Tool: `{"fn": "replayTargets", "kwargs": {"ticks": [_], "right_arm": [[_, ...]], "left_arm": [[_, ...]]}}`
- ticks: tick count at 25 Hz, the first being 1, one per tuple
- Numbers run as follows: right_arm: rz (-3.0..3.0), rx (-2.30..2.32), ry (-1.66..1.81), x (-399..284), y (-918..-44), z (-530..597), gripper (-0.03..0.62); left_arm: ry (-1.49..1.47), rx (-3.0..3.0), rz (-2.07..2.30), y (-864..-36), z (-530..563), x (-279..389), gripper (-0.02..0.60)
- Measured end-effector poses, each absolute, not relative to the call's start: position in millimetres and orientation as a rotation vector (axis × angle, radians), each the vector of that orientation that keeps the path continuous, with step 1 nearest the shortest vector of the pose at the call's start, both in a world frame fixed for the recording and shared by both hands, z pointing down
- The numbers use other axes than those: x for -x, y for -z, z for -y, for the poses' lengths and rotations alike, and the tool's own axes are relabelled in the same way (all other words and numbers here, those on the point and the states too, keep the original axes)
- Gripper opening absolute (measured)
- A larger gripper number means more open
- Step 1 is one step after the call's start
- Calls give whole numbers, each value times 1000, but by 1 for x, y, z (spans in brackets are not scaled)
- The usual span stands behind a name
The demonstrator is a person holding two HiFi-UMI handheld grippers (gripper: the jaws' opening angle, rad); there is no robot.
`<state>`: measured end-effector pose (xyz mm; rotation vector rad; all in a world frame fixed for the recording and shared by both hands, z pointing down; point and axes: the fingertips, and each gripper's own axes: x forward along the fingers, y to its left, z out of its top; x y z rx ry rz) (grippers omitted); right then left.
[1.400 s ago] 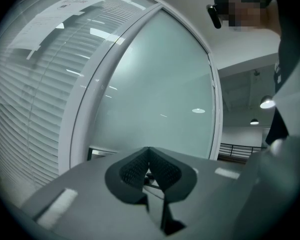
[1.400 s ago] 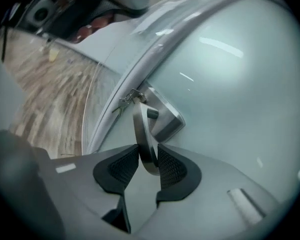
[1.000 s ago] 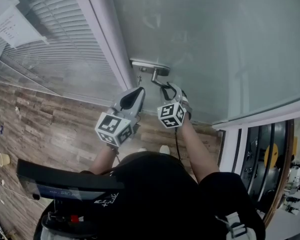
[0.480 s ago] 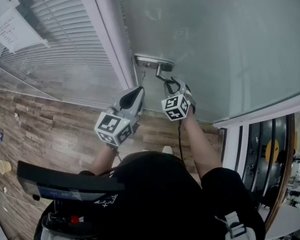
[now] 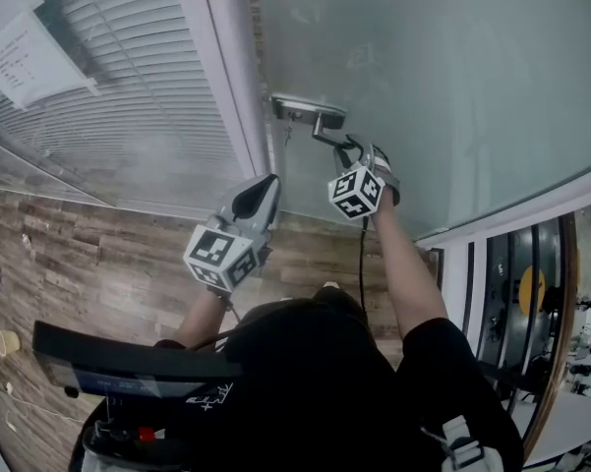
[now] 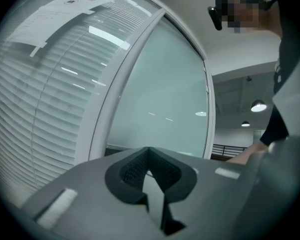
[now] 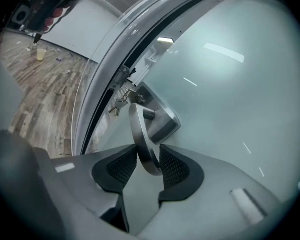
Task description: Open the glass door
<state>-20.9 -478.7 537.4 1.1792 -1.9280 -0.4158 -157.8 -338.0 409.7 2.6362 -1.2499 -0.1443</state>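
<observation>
In the head view, the frosted glass door (image 5: 443,87) is seen beside a white frame (image 5: 226,77) and slatted blinds (image 5: 108,106), above a wooden floor (image 5: 79,254). The metal handle (image 5: 325,126) is mounted near the door's frame-side edge, and the right gripper (image 5: 344,147) is held up at it. The left gripper (image 5: 266,181) is kept lower, apart from the handle.

In the left gripper view, the fingers (image 6: 135,166) are clenched together on nothing, facing the door and blinds.

In the right gripper view, the fingers (image 7: 175,165) are opening, with the lever of the handle between them and a gap at one pad. Keys (image 7: 117,104) are seen hanging beside the lock plate (image 7: 162,119).
</observation>
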Motion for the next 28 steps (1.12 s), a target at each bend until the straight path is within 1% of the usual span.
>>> {"fn": "replayTargets", "kwargs": {"ticks": [7, 10, 18, 24, 28], "right_arm": [[1826, -1086, 578, 16, -526, 498, 143], [1853, -1039, 587, 16, -526, 508, 141], [1987, -944, 549, 15, -528, 538, 138], [2024, -891, 604, -12, -544, 561, 123], [2094, -816, 595, 3, -532, 570, 117]], "left_arm": [[135, -2611, 1263, -415, 346, 157, 0], [132, -2609, 1283, -416, 358, 150, 0], [122, -2606, 1336, -408, 408, 111, 0], [112, -2578, 1425, -418, 445, 56, 0], [116, -2559, 1492, -404, 459, 52, 1]]}}
